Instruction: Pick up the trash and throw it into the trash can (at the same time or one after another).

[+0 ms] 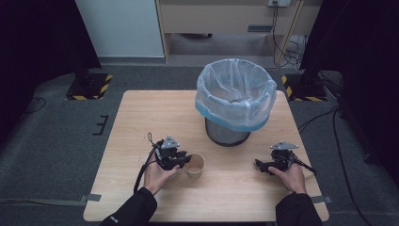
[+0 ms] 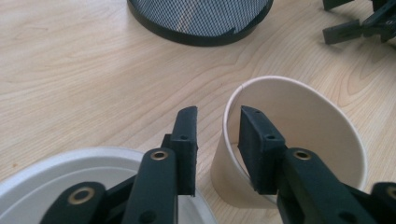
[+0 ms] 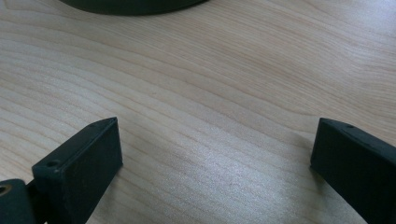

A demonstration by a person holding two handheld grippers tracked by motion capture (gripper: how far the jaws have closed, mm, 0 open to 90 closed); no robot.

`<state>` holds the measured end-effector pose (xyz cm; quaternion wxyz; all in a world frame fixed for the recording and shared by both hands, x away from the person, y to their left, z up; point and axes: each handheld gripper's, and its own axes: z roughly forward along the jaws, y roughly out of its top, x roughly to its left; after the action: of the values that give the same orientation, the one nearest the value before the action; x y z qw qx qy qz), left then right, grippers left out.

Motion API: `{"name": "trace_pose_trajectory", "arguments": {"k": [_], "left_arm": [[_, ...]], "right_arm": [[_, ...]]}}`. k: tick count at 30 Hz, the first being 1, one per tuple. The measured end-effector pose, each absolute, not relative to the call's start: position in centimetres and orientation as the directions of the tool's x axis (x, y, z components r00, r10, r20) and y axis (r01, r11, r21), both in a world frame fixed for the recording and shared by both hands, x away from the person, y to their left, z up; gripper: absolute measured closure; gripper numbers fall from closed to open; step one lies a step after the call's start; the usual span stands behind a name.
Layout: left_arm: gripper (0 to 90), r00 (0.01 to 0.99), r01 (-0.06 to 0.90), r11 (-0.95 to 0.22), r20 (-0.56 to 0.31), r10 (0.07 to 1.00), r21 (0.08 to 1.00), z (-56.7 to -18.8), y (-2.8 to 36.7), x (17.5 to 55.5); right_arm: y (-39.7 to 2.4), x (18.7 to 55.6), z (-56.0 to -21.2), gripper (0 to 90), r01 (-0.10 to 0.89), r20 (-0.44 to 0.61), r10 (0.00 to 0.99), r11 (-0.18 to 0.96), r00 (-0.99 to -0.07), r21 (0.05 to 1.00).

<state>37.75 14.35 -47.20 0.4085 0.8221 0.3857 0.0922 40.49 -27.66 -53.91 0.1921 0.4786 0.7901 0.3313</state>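
The left tongs (image 2: 217,135) straddle the paper cup's (image 2: 299,140) near wall at the table's (image 1: 141,122) near middle, not yet pinching; squeezing could crumple it; the right tongs (image 3: 210,158) rest wide open, empty.

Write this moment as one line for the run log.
left gripper: jaws astride wall of tan paper cup, grip unconfirmed | right gripper: open, empty, over wooden table | lined black mesh bin: upright
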Motion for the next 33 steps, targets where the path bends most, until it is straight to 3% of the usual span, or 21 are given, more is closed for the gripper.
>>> {"name": "trace_pose_trajectory", "arguments": {"k": [9, 33], "left_arm": [[82.6, 0.692, 0.567, -0.384, -0.169, 0.702, 0.729, -47.2, 14.0, 37.8], [84.5, 0.698, 0.5, -0.304, -0.169, 0.696, 0.811, -43.7, 14.9, 37.2]], "right_arm": [[-27.7, 40.5, -53.9, 2.2, 0.629, 0.014, 0.884, 0.322, -0.468, 0.707], [-27.6, 40.5, -53.9, 2.3, 0.629, 0.015, 0.884, 0.32, -0.467, 0.708]]}}
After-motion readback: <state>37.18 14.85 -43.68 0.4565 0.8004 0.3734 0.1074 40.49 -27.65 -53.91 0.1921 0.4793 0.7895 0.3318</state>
